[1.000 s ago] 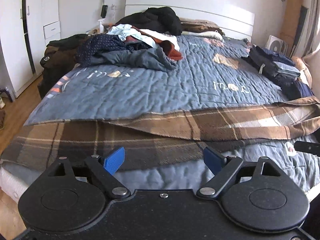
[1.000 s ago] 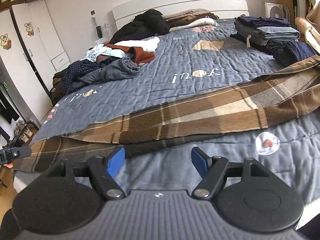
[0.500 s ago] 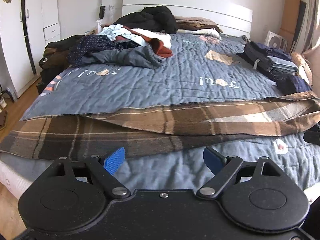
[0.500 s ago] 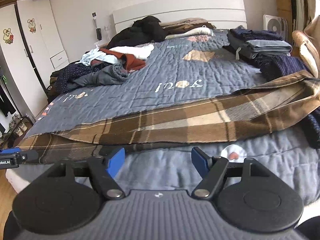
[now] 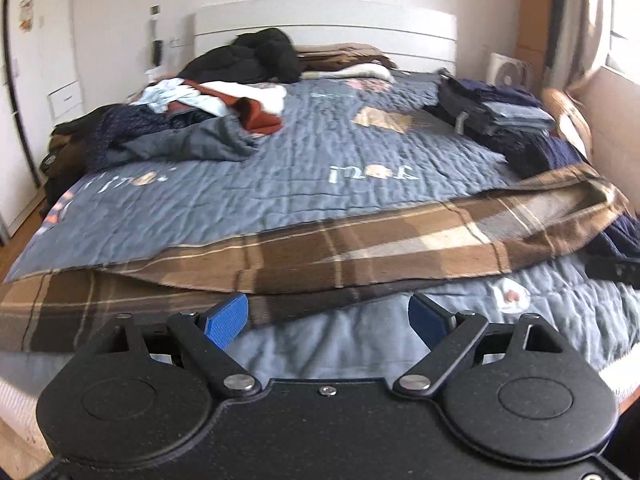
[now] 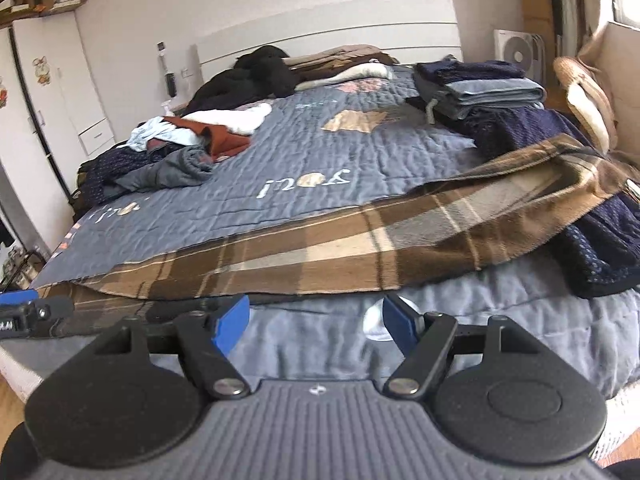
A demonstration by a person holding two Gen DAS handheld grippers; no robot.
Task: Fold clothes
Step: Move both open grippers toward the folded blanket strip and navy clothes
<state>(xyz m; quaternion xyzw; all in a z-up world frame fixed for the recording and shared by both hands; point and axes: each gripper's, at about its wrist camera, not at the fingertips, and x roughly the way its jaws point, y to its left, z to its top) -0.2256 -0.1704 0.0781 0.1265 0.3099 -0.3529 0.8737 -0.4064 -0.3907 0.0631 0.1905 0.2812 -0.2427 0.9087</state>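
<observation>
1. The right gripper (image 6: 316, 322) hangs over the near edge of a bed, its blue-padded fingers (image 6: 230, 322) spread apart with nothing between them.
2. A long brown plaid woollen scarf (image 6: 360, 244) lies across the grey-blue quilted bedspread (image 6: 304, 152).
3. Its right end rests on dark navy dotted fabric (image 6: 600, 248).
4. A stack of folded grey and navy clothes (image 6: 476, 88) sits far right; a loose heap of unfolded garments (image 6: 180, 148) lies far left.
5. The left gripper's tip (image 6: 28, 310) shows at the left edge.

L hand-held gripper (image 5: 328, 320): jaws stood wide apart, nothing btwn the blue pads (image 5: 226, 318), held low & roughly level, pointing fwd. R hand-held gripper (image 6: 316, 324): same, jaws spread, blue pads (image 6: 232, 322) empty, level. Each showed at the edge of the other's view: R at far right, L at far left.
</observation>
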